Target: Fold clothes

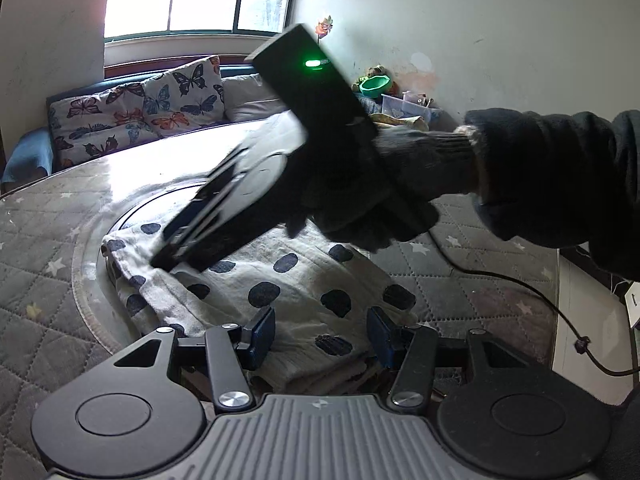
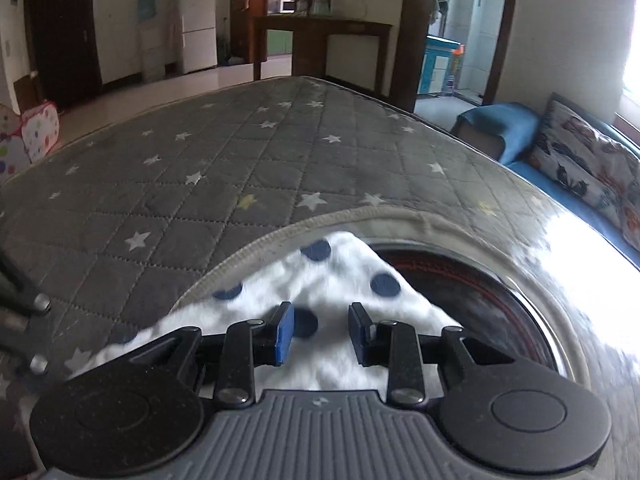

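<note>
A white garment with dark blue spots [image 1: 280,284] lies partly folded on the round glass turntable [image 1: 90,276] of the table. My left gripper [image 1: 320,332] is open, its blue pads just above the garment's near folded edge. The right gripper shows in the left wrist view [image 1: 172,260], held by a gloved hand [image 1: 360,200], its tip down on the garment's far left corner. In the right wrist view the right gripper [image 2: 320,334] is open over the spotted cloth [image 2: 340,280], nothing between its pads.
The table has a grey quilted star cover [image 2: 200,168] under glass. A black cable [image 1: 520,284] runs along the right side. A sofa with butterfly cushions [image 1: 140,108] stands behind. Window glare hits the glass [image 2: 592,264].
</note>
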A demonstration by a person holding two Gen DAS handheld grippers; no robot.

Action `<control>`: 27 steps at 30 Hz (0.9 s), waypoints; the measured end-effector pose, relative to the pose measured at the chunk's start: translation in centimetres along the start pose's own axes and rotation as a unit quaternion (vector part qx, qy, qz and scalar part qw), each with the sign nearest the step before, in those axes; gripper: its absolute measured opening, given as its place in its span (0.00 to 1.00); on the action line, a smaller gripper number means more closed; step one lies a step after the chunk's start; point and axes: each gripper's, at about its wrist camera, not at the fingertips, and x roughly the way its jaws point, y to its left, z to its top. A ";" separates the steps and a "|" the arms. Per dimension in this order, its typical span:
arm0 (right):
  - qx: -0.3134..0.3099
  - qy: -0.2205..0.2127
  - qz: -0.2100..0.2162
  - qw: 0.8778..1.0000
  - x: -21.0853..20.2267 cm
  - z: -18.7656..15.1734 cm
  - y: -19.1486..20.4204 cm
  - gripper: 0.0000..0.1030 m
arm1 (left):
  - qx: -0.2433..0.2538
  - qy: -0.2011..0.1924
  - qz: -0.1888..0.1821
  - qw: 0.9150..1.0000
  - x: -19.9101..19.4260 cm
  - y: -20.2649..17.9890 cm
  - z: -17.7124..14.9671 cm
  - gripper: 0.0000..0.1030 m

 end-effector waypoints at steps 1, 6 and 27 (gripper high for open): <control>0.001 0.000 0.000 1.000 0.3 0.3 -0.1 0.29 | -0.001 -0.001 -0.001 1.000 0.0 0.0 -0.1 0.53; 0.021 0.005 0.001 1.000 2.1 2.0 -1.2 0.29 | -0.005 -0.002 -0.005 1.000 -0.1 0.0 -0.3 0.53; 0.118 -0.001 -0.084 0.989 -5.2 -2.9 -6.4 0.53 | -0.065 -0.053 0.068 0.994 -5.0 -0.5 -1.2 0.69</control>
